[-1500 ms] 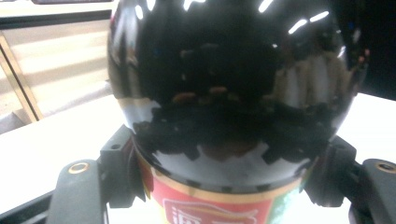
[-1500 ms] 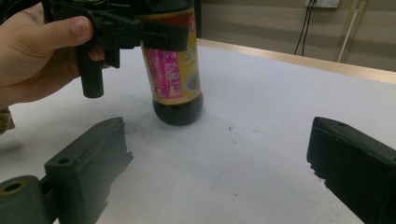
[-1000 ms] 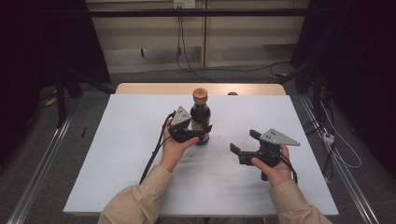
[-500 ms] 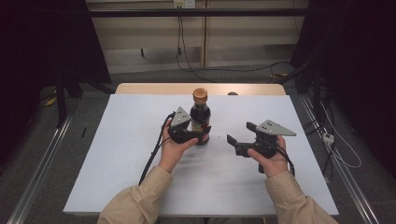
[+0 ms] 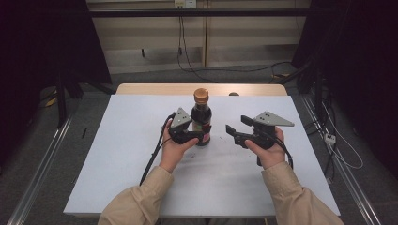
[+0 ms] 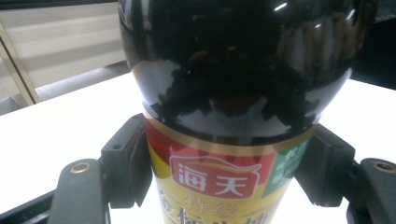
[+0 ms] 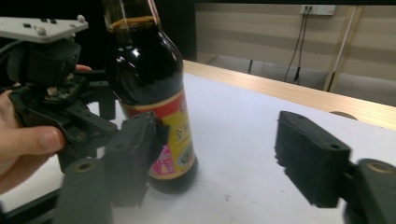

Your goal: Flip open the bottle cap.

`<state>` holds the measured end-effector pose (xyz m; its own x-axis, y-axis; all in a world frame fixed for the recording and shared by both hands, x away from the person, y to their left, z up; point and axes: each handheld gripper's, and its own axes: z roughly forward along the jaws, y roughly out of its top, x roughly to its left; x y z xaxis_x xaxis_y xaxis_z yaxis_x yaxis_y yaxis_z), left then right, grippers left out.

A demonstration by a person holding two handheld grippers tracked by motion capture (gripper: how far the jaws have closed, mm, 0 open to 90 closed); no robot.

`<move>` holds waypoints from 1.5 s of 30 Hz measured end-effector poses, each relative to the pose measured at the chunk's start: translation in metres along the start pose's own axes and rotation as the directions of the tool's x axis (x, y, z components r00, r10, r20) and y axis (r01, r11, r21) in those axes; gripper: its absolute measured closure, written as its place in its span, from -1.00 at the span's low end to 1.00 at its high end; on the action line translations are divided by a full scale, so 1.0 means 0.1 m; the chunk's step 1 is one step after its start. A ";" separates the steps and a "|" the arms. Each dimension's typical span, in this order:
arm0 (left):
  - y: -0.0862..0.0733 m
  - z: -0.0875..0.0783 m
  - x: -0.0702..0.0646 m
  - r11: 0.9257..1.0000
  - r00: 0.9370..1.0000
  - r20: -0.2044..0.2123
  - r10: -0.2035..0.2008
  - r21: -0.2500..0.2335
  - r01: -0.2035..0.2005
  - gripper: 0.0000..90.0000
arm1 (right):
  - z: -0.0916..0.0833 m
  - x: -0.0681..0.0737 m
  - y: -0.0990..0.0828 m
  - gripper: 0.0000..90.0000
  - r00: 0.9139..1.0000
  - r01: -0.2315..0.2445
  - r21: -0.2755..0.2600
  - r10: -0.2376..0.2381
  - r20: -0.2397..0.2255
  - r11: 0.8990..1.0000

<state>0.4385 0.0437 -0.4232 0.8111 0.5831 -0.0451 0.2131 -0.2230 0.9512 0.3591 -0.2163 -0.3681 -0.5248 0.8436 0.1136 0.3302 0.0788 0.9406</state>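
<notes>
Currently the left gripper (image 5: 196, 136) is pinching the bottle (image 5: 202, 119): in the left gripper view both black pads are pressing on the label band of the bottle (image 6: 229, 140), one each side, just under the dark rounded shoulder. Its jaws have just been closing, with the bottle between them. Left hand (image 5: 176, 150) is gripping the tool from below, cable (image 5: 154, 154) trailing back along the sleeve.

Right gripper (image 5: 239, 133) is sitting just beside the bottle on its right, not touching it. Jaws are standing spread, nothing between them but bare worktop; they have just been closing partway. In the right gripper view the two pads (image 7: 310, 158) are well apart, and the bottle (image 7: 149, 93) is showing behind the left-hand jaw, outside the gap. Right hand (image 5: 267, 147) is holding the tool, grey three-cornered plate (image 5: 272, 119) on top.

Bottle is standing upright on the worktop (image 5: 117, 154), near the middle and toward the far edge. Dark liquid inside, gold cap (image 5: 201, 95), red-and-yellow label (image 6: 219, 182) with Chinese characters. The left gripper (image 7: 65, 112) and fingers (image 7: 32, 140) of the left hand are showing at the left of the right gripper view, clamped low on the bottle.

Worktop is white, with a wooden strip (image 5: 155, 89) along the far edge. Beige sleeves (image 5: 136, 206) are coming in from the bottom of the high view.
</notes>
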 end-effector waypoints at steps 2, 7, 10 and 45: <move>0.00 0.00 0.00 1.000 1.000 -0.002 0.003 0.001 -0.003 -0.37 | 0.02 0.02 0.04 -0.29 1.000 0.007 0.001 -0.007 -0.004 1.000; 0.00 0.01 0.00 1.000 1.000 0.000 0.002 -0.001 -0.002 -0.37 | 0.05 0.05 0.14 -0.23 1.000 0.024 0.003 -0.024 -0.007 1.000; 0.00 0.01 0.00 1.000 1.000 -0.003 0.007 -0.001 -0.007 -0.36 | 0.07 0.04 0.21 -0.13 1.000 0.014 -0.003 -0.014 -0.027 1.000; 0.02 0.04 0.04 0.999 0.998 0.033 0.047 0.013 -0.047 -0.33 | 0.27 0.11 0.65 1.00 0.988 0.021 -0.030 -0.025 -0.155 0.999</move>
<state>0.4443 0.0423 -0.4231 0.8379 0.5458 -0.0107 0.1818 -0.2606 0.9482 0.3965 -0.1877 -0.3148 -0.6480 0.7490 0.1382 0.2958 0.0803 0.9519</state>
